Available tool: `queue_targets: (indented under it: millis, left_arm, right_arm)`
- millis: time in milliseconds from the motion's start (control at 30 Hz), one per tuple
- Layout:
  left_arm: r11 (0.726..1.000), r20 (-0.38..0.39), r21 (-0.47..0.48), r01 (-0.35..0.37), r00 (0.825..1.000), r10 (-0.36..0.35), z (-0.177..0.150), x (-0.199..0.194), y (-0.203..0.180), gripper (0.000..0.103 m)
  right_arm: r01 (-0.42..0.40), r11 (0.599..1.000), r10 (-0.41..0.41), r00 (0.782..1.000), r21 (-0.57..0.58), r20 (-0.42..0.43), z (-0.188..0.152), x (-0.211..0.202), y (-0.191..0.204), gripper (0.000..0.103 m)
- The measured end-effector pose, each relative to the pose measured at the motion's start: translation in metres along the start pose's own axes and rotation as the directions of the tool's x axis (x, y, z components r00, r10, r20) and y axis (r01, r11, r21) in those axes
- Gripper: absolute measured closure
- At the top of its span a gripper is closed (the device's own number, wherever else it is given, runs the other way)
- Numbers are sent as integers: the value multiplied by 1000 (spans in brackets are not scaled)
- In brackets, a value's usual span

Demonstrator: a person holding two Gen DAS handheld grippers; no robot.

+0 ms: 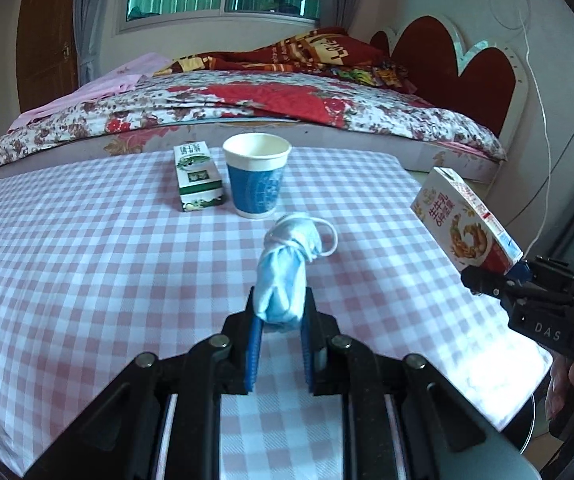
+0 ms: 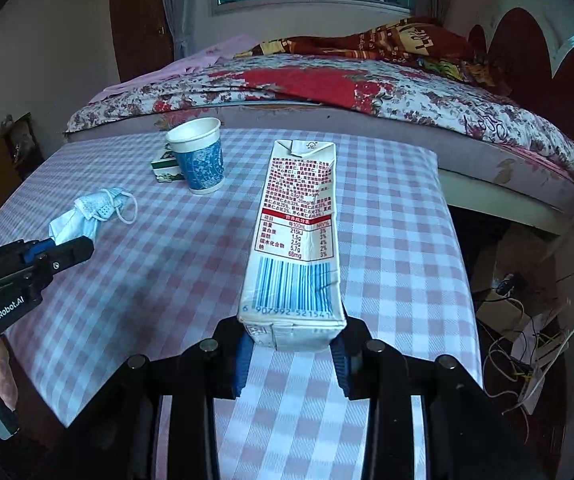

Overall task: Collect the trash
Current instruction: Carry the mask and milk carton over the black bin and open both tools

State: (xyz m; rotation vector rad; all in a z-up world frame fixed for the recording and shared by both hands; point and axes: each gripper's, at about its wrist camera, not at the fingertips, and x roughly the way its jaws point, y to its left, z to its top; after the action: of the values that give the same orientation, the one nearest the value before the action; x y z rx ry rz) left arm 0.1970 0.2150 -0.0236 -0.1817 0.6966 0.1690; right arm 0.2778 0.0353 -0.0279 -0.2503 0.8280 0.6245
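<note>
A crumpled blue face mask (image 1: 283, 276) is pinched between the blue pads of the left gripper (image 1: 280, 312), lifted above the pink checked tablecloth (image 1: 87, 260). To its right, the right gripper (image 2: 291, 344) clamps the base of a milk carton (image 2: 299, 236), held off the table. Farther away on the cloth stand a blue paper cup (image 1: 256, 176) and, just left of it, a green box (image 1: 197, 176), with the bed (image 1: 247, 108) beyond.

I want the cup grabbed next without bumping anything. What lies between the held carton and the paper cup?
Only bare checked tablecloth lies between the carton and the paper cup, shown in the right wrist view.
</note>
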Motion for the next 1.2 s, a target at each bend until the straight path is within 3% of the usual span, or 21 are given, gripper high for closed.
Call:
queue_targets:
  millis: [733, 1200]
  left_arm:
    - [1000, 70, 16, 1, 998, -2, -17, -61, -7, 85]
    - [997, 92, 29, 70, 993, -72, -47, -102, -38, 85]
  right_arm:
    - [-24, 999, 26, 996, -30, 89, -27, -74, 23, 68]
    - [3, 1000, 0, 990, -21, 139, -85, -141, 12, 68]
